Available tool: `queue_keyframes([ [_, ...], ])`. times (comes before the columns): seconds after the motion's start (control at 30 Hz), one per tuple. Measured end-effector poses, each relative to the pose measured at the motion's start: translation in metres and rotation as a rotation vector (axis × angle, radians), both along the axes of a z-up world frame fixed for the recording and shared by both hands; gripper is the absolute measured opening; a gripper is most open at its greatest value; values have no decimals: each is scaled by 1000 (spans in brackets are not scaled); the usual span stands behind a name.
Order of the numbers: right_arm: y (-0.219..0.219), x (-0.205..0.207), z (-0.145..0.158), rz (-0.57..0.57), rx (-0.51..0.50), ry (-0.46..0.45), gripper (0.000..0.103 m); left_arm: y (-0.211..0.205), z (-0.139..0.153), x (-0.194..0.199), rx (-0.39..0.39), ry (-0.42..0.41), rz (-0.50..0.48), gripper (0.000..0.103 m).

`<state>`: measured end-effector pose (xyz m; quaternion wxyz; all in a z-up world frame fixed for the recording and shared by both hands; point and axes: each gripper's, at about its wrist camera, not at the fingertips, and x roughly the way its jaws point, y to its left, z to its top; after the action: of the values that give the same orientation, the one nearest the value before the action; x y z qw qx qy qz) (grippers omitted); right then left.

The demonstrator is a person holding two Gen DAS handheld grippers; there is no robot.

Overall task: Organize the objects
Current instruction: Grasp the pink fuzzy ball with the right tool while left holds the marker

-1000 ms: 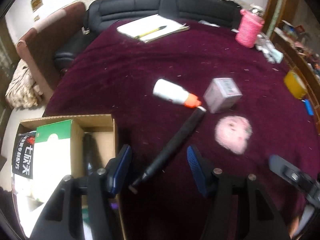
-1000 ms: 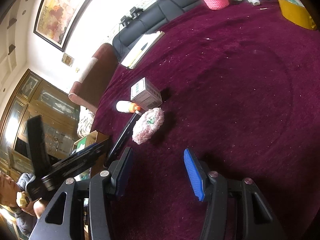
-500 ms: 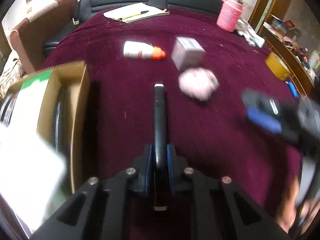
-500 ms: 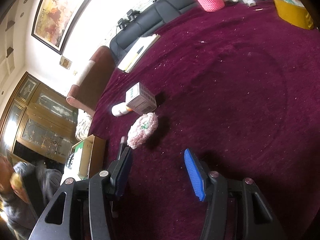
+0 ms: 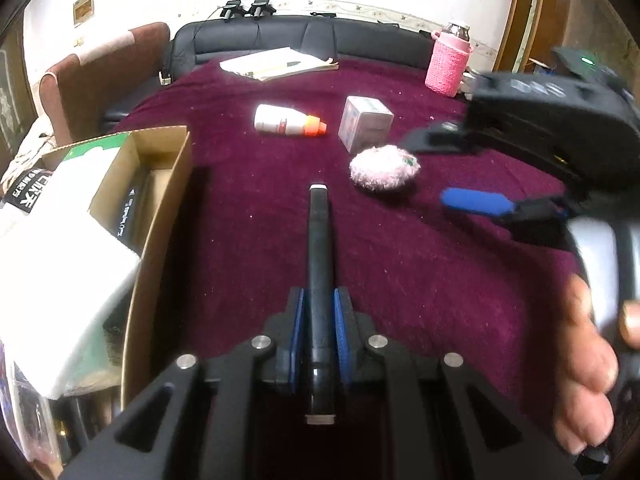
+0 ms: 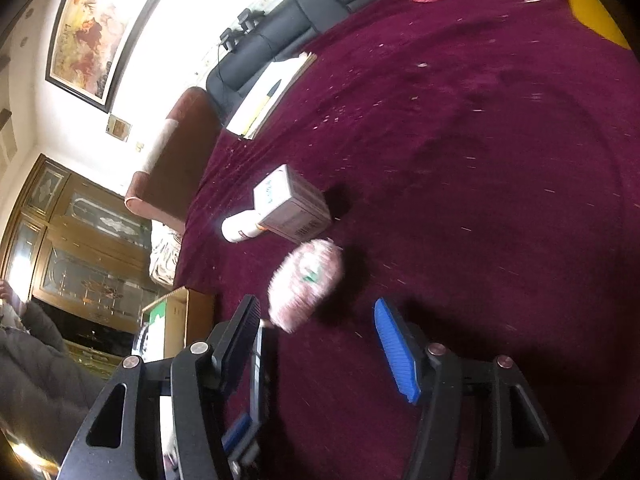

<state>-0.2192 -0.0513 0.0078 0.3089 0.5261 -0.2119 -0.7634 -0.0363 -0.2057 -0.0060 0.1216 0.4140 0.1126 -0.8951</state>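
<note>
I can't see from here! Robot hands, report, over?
Left gripper shut on black pen. Right gripper open, near pink puff. Cardboard box at left, path open.

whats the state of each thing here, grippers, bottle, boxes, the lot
left gripper: shut on the long black stick
right gripper: open, holding nothing
open cardboard box: flaps up, partly filled
white bottle with orange cap: lying on its side, capped
small grey carton: closed, resting on the maroon cloth
fluffy pink puff: lying loose on the cloth
notebook: lying open, pen on top
</note>
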Motion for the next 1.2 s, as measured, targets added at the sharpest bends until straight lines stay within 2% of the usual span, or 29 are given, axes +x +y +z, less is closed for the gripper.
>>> queue_keyframes([
  [0.13,-32,-8,-6,27,67,16,65,0,0,1,0,6,-5,14],
  [0.17,-35,-7,-5,25,86,47,62,0,-1,1,2,6,-6,14],
  [0.23,-48,-1,-4,57,175,108,39,0,-1,0,10,8,-8,14],
  [0.3,-46,4,-7,80,173,114,32,0,-1,1,11,9,-10,14],
  [0.43,-20,14,-1,78,144,146,30,-1,-1,1,12,11,-10,14],
  [0.57,15,25,5,58,54,138,30,-2,0,1,17,15,-7,14],
  [0.67,29,28,9,38,31,153,30,-3,0,1,23,19,-7,14],
  [0.83,30,24,7,32,18,140,31,-3,0,3,32,27,-5,14],
  [1.0,32,29,18,38,24,194,30,0,2,5,37,31,-5,14],
  [1.2,31,30,17,48,25,199,31,0,11,12,61,54,-6,14],
])
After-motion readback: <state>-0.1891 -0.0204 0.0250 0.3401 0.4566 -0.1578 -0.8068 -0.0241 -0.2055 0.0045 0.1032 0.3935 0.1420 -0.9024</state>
